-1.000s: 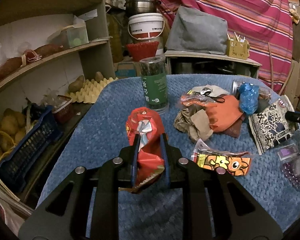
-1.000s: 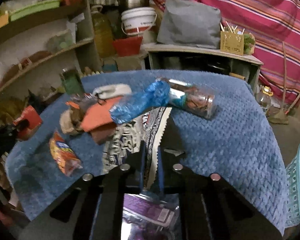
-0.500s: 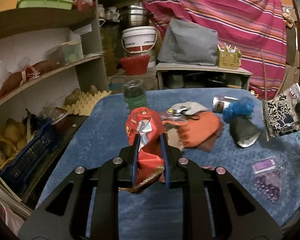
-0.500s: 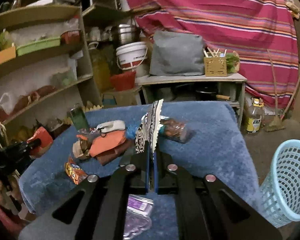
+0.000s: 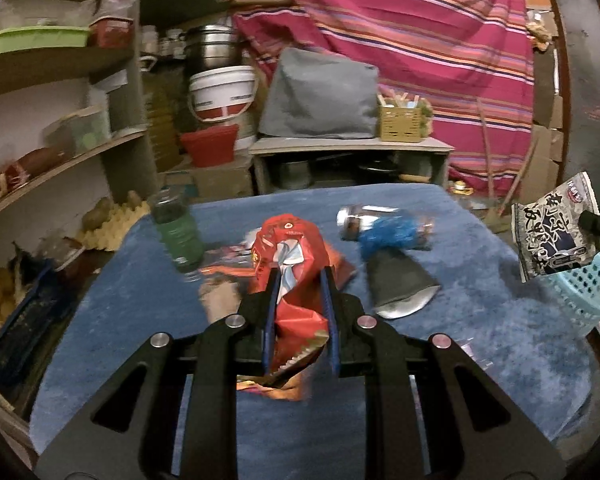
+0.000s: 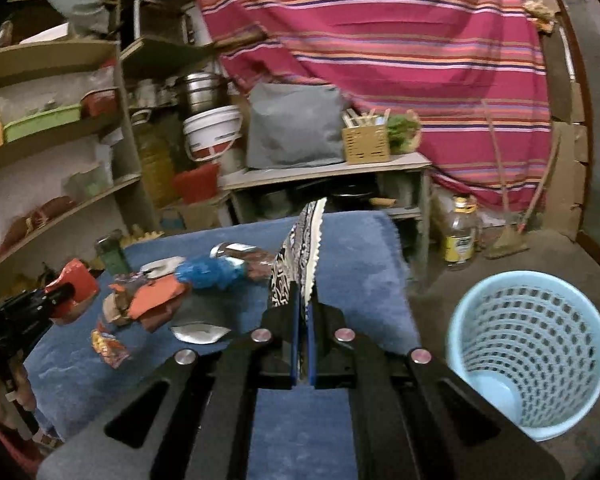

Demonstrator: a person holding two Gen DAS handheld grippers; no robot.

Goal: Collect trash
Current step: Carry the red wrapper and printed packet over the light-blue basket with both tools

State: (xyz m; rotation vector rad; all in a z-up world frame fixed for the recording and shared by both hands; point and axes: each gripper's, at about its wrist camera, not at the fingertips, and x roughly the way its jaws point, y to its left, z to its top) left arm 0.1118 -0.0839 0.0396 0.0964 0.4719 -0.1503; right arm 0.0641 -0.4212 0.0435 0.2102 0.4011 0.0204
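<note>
The right tongs (image 6: 304,300), clamped on the black-and-white wrapper (image 6: 300,256), are nearer the blue basket (image 6: 532,344) than the left tongs (image 5: 300,280), which grip the red bag (image 5: 288,252).

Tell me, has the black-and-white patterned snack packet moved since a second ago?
Yes. The black-and-white patterned snack packet has left the blue tablecloth and now hangs above the light blue basket.

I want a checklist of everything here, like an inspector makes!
Surface: blue blanket covering the table.
Job's things: red snack bag; black-and-white wrapper; light blue basket on the floor, looks empty.
Clutter: blue crumpled bag, orange wrapper, silver pouch, green jar.
Grippers: left claw shut on red snack bag; right claw shut on black-and-white wrapper.
Cables: nothing seen.
Surroundings: shelves, striped cloth.
</note>
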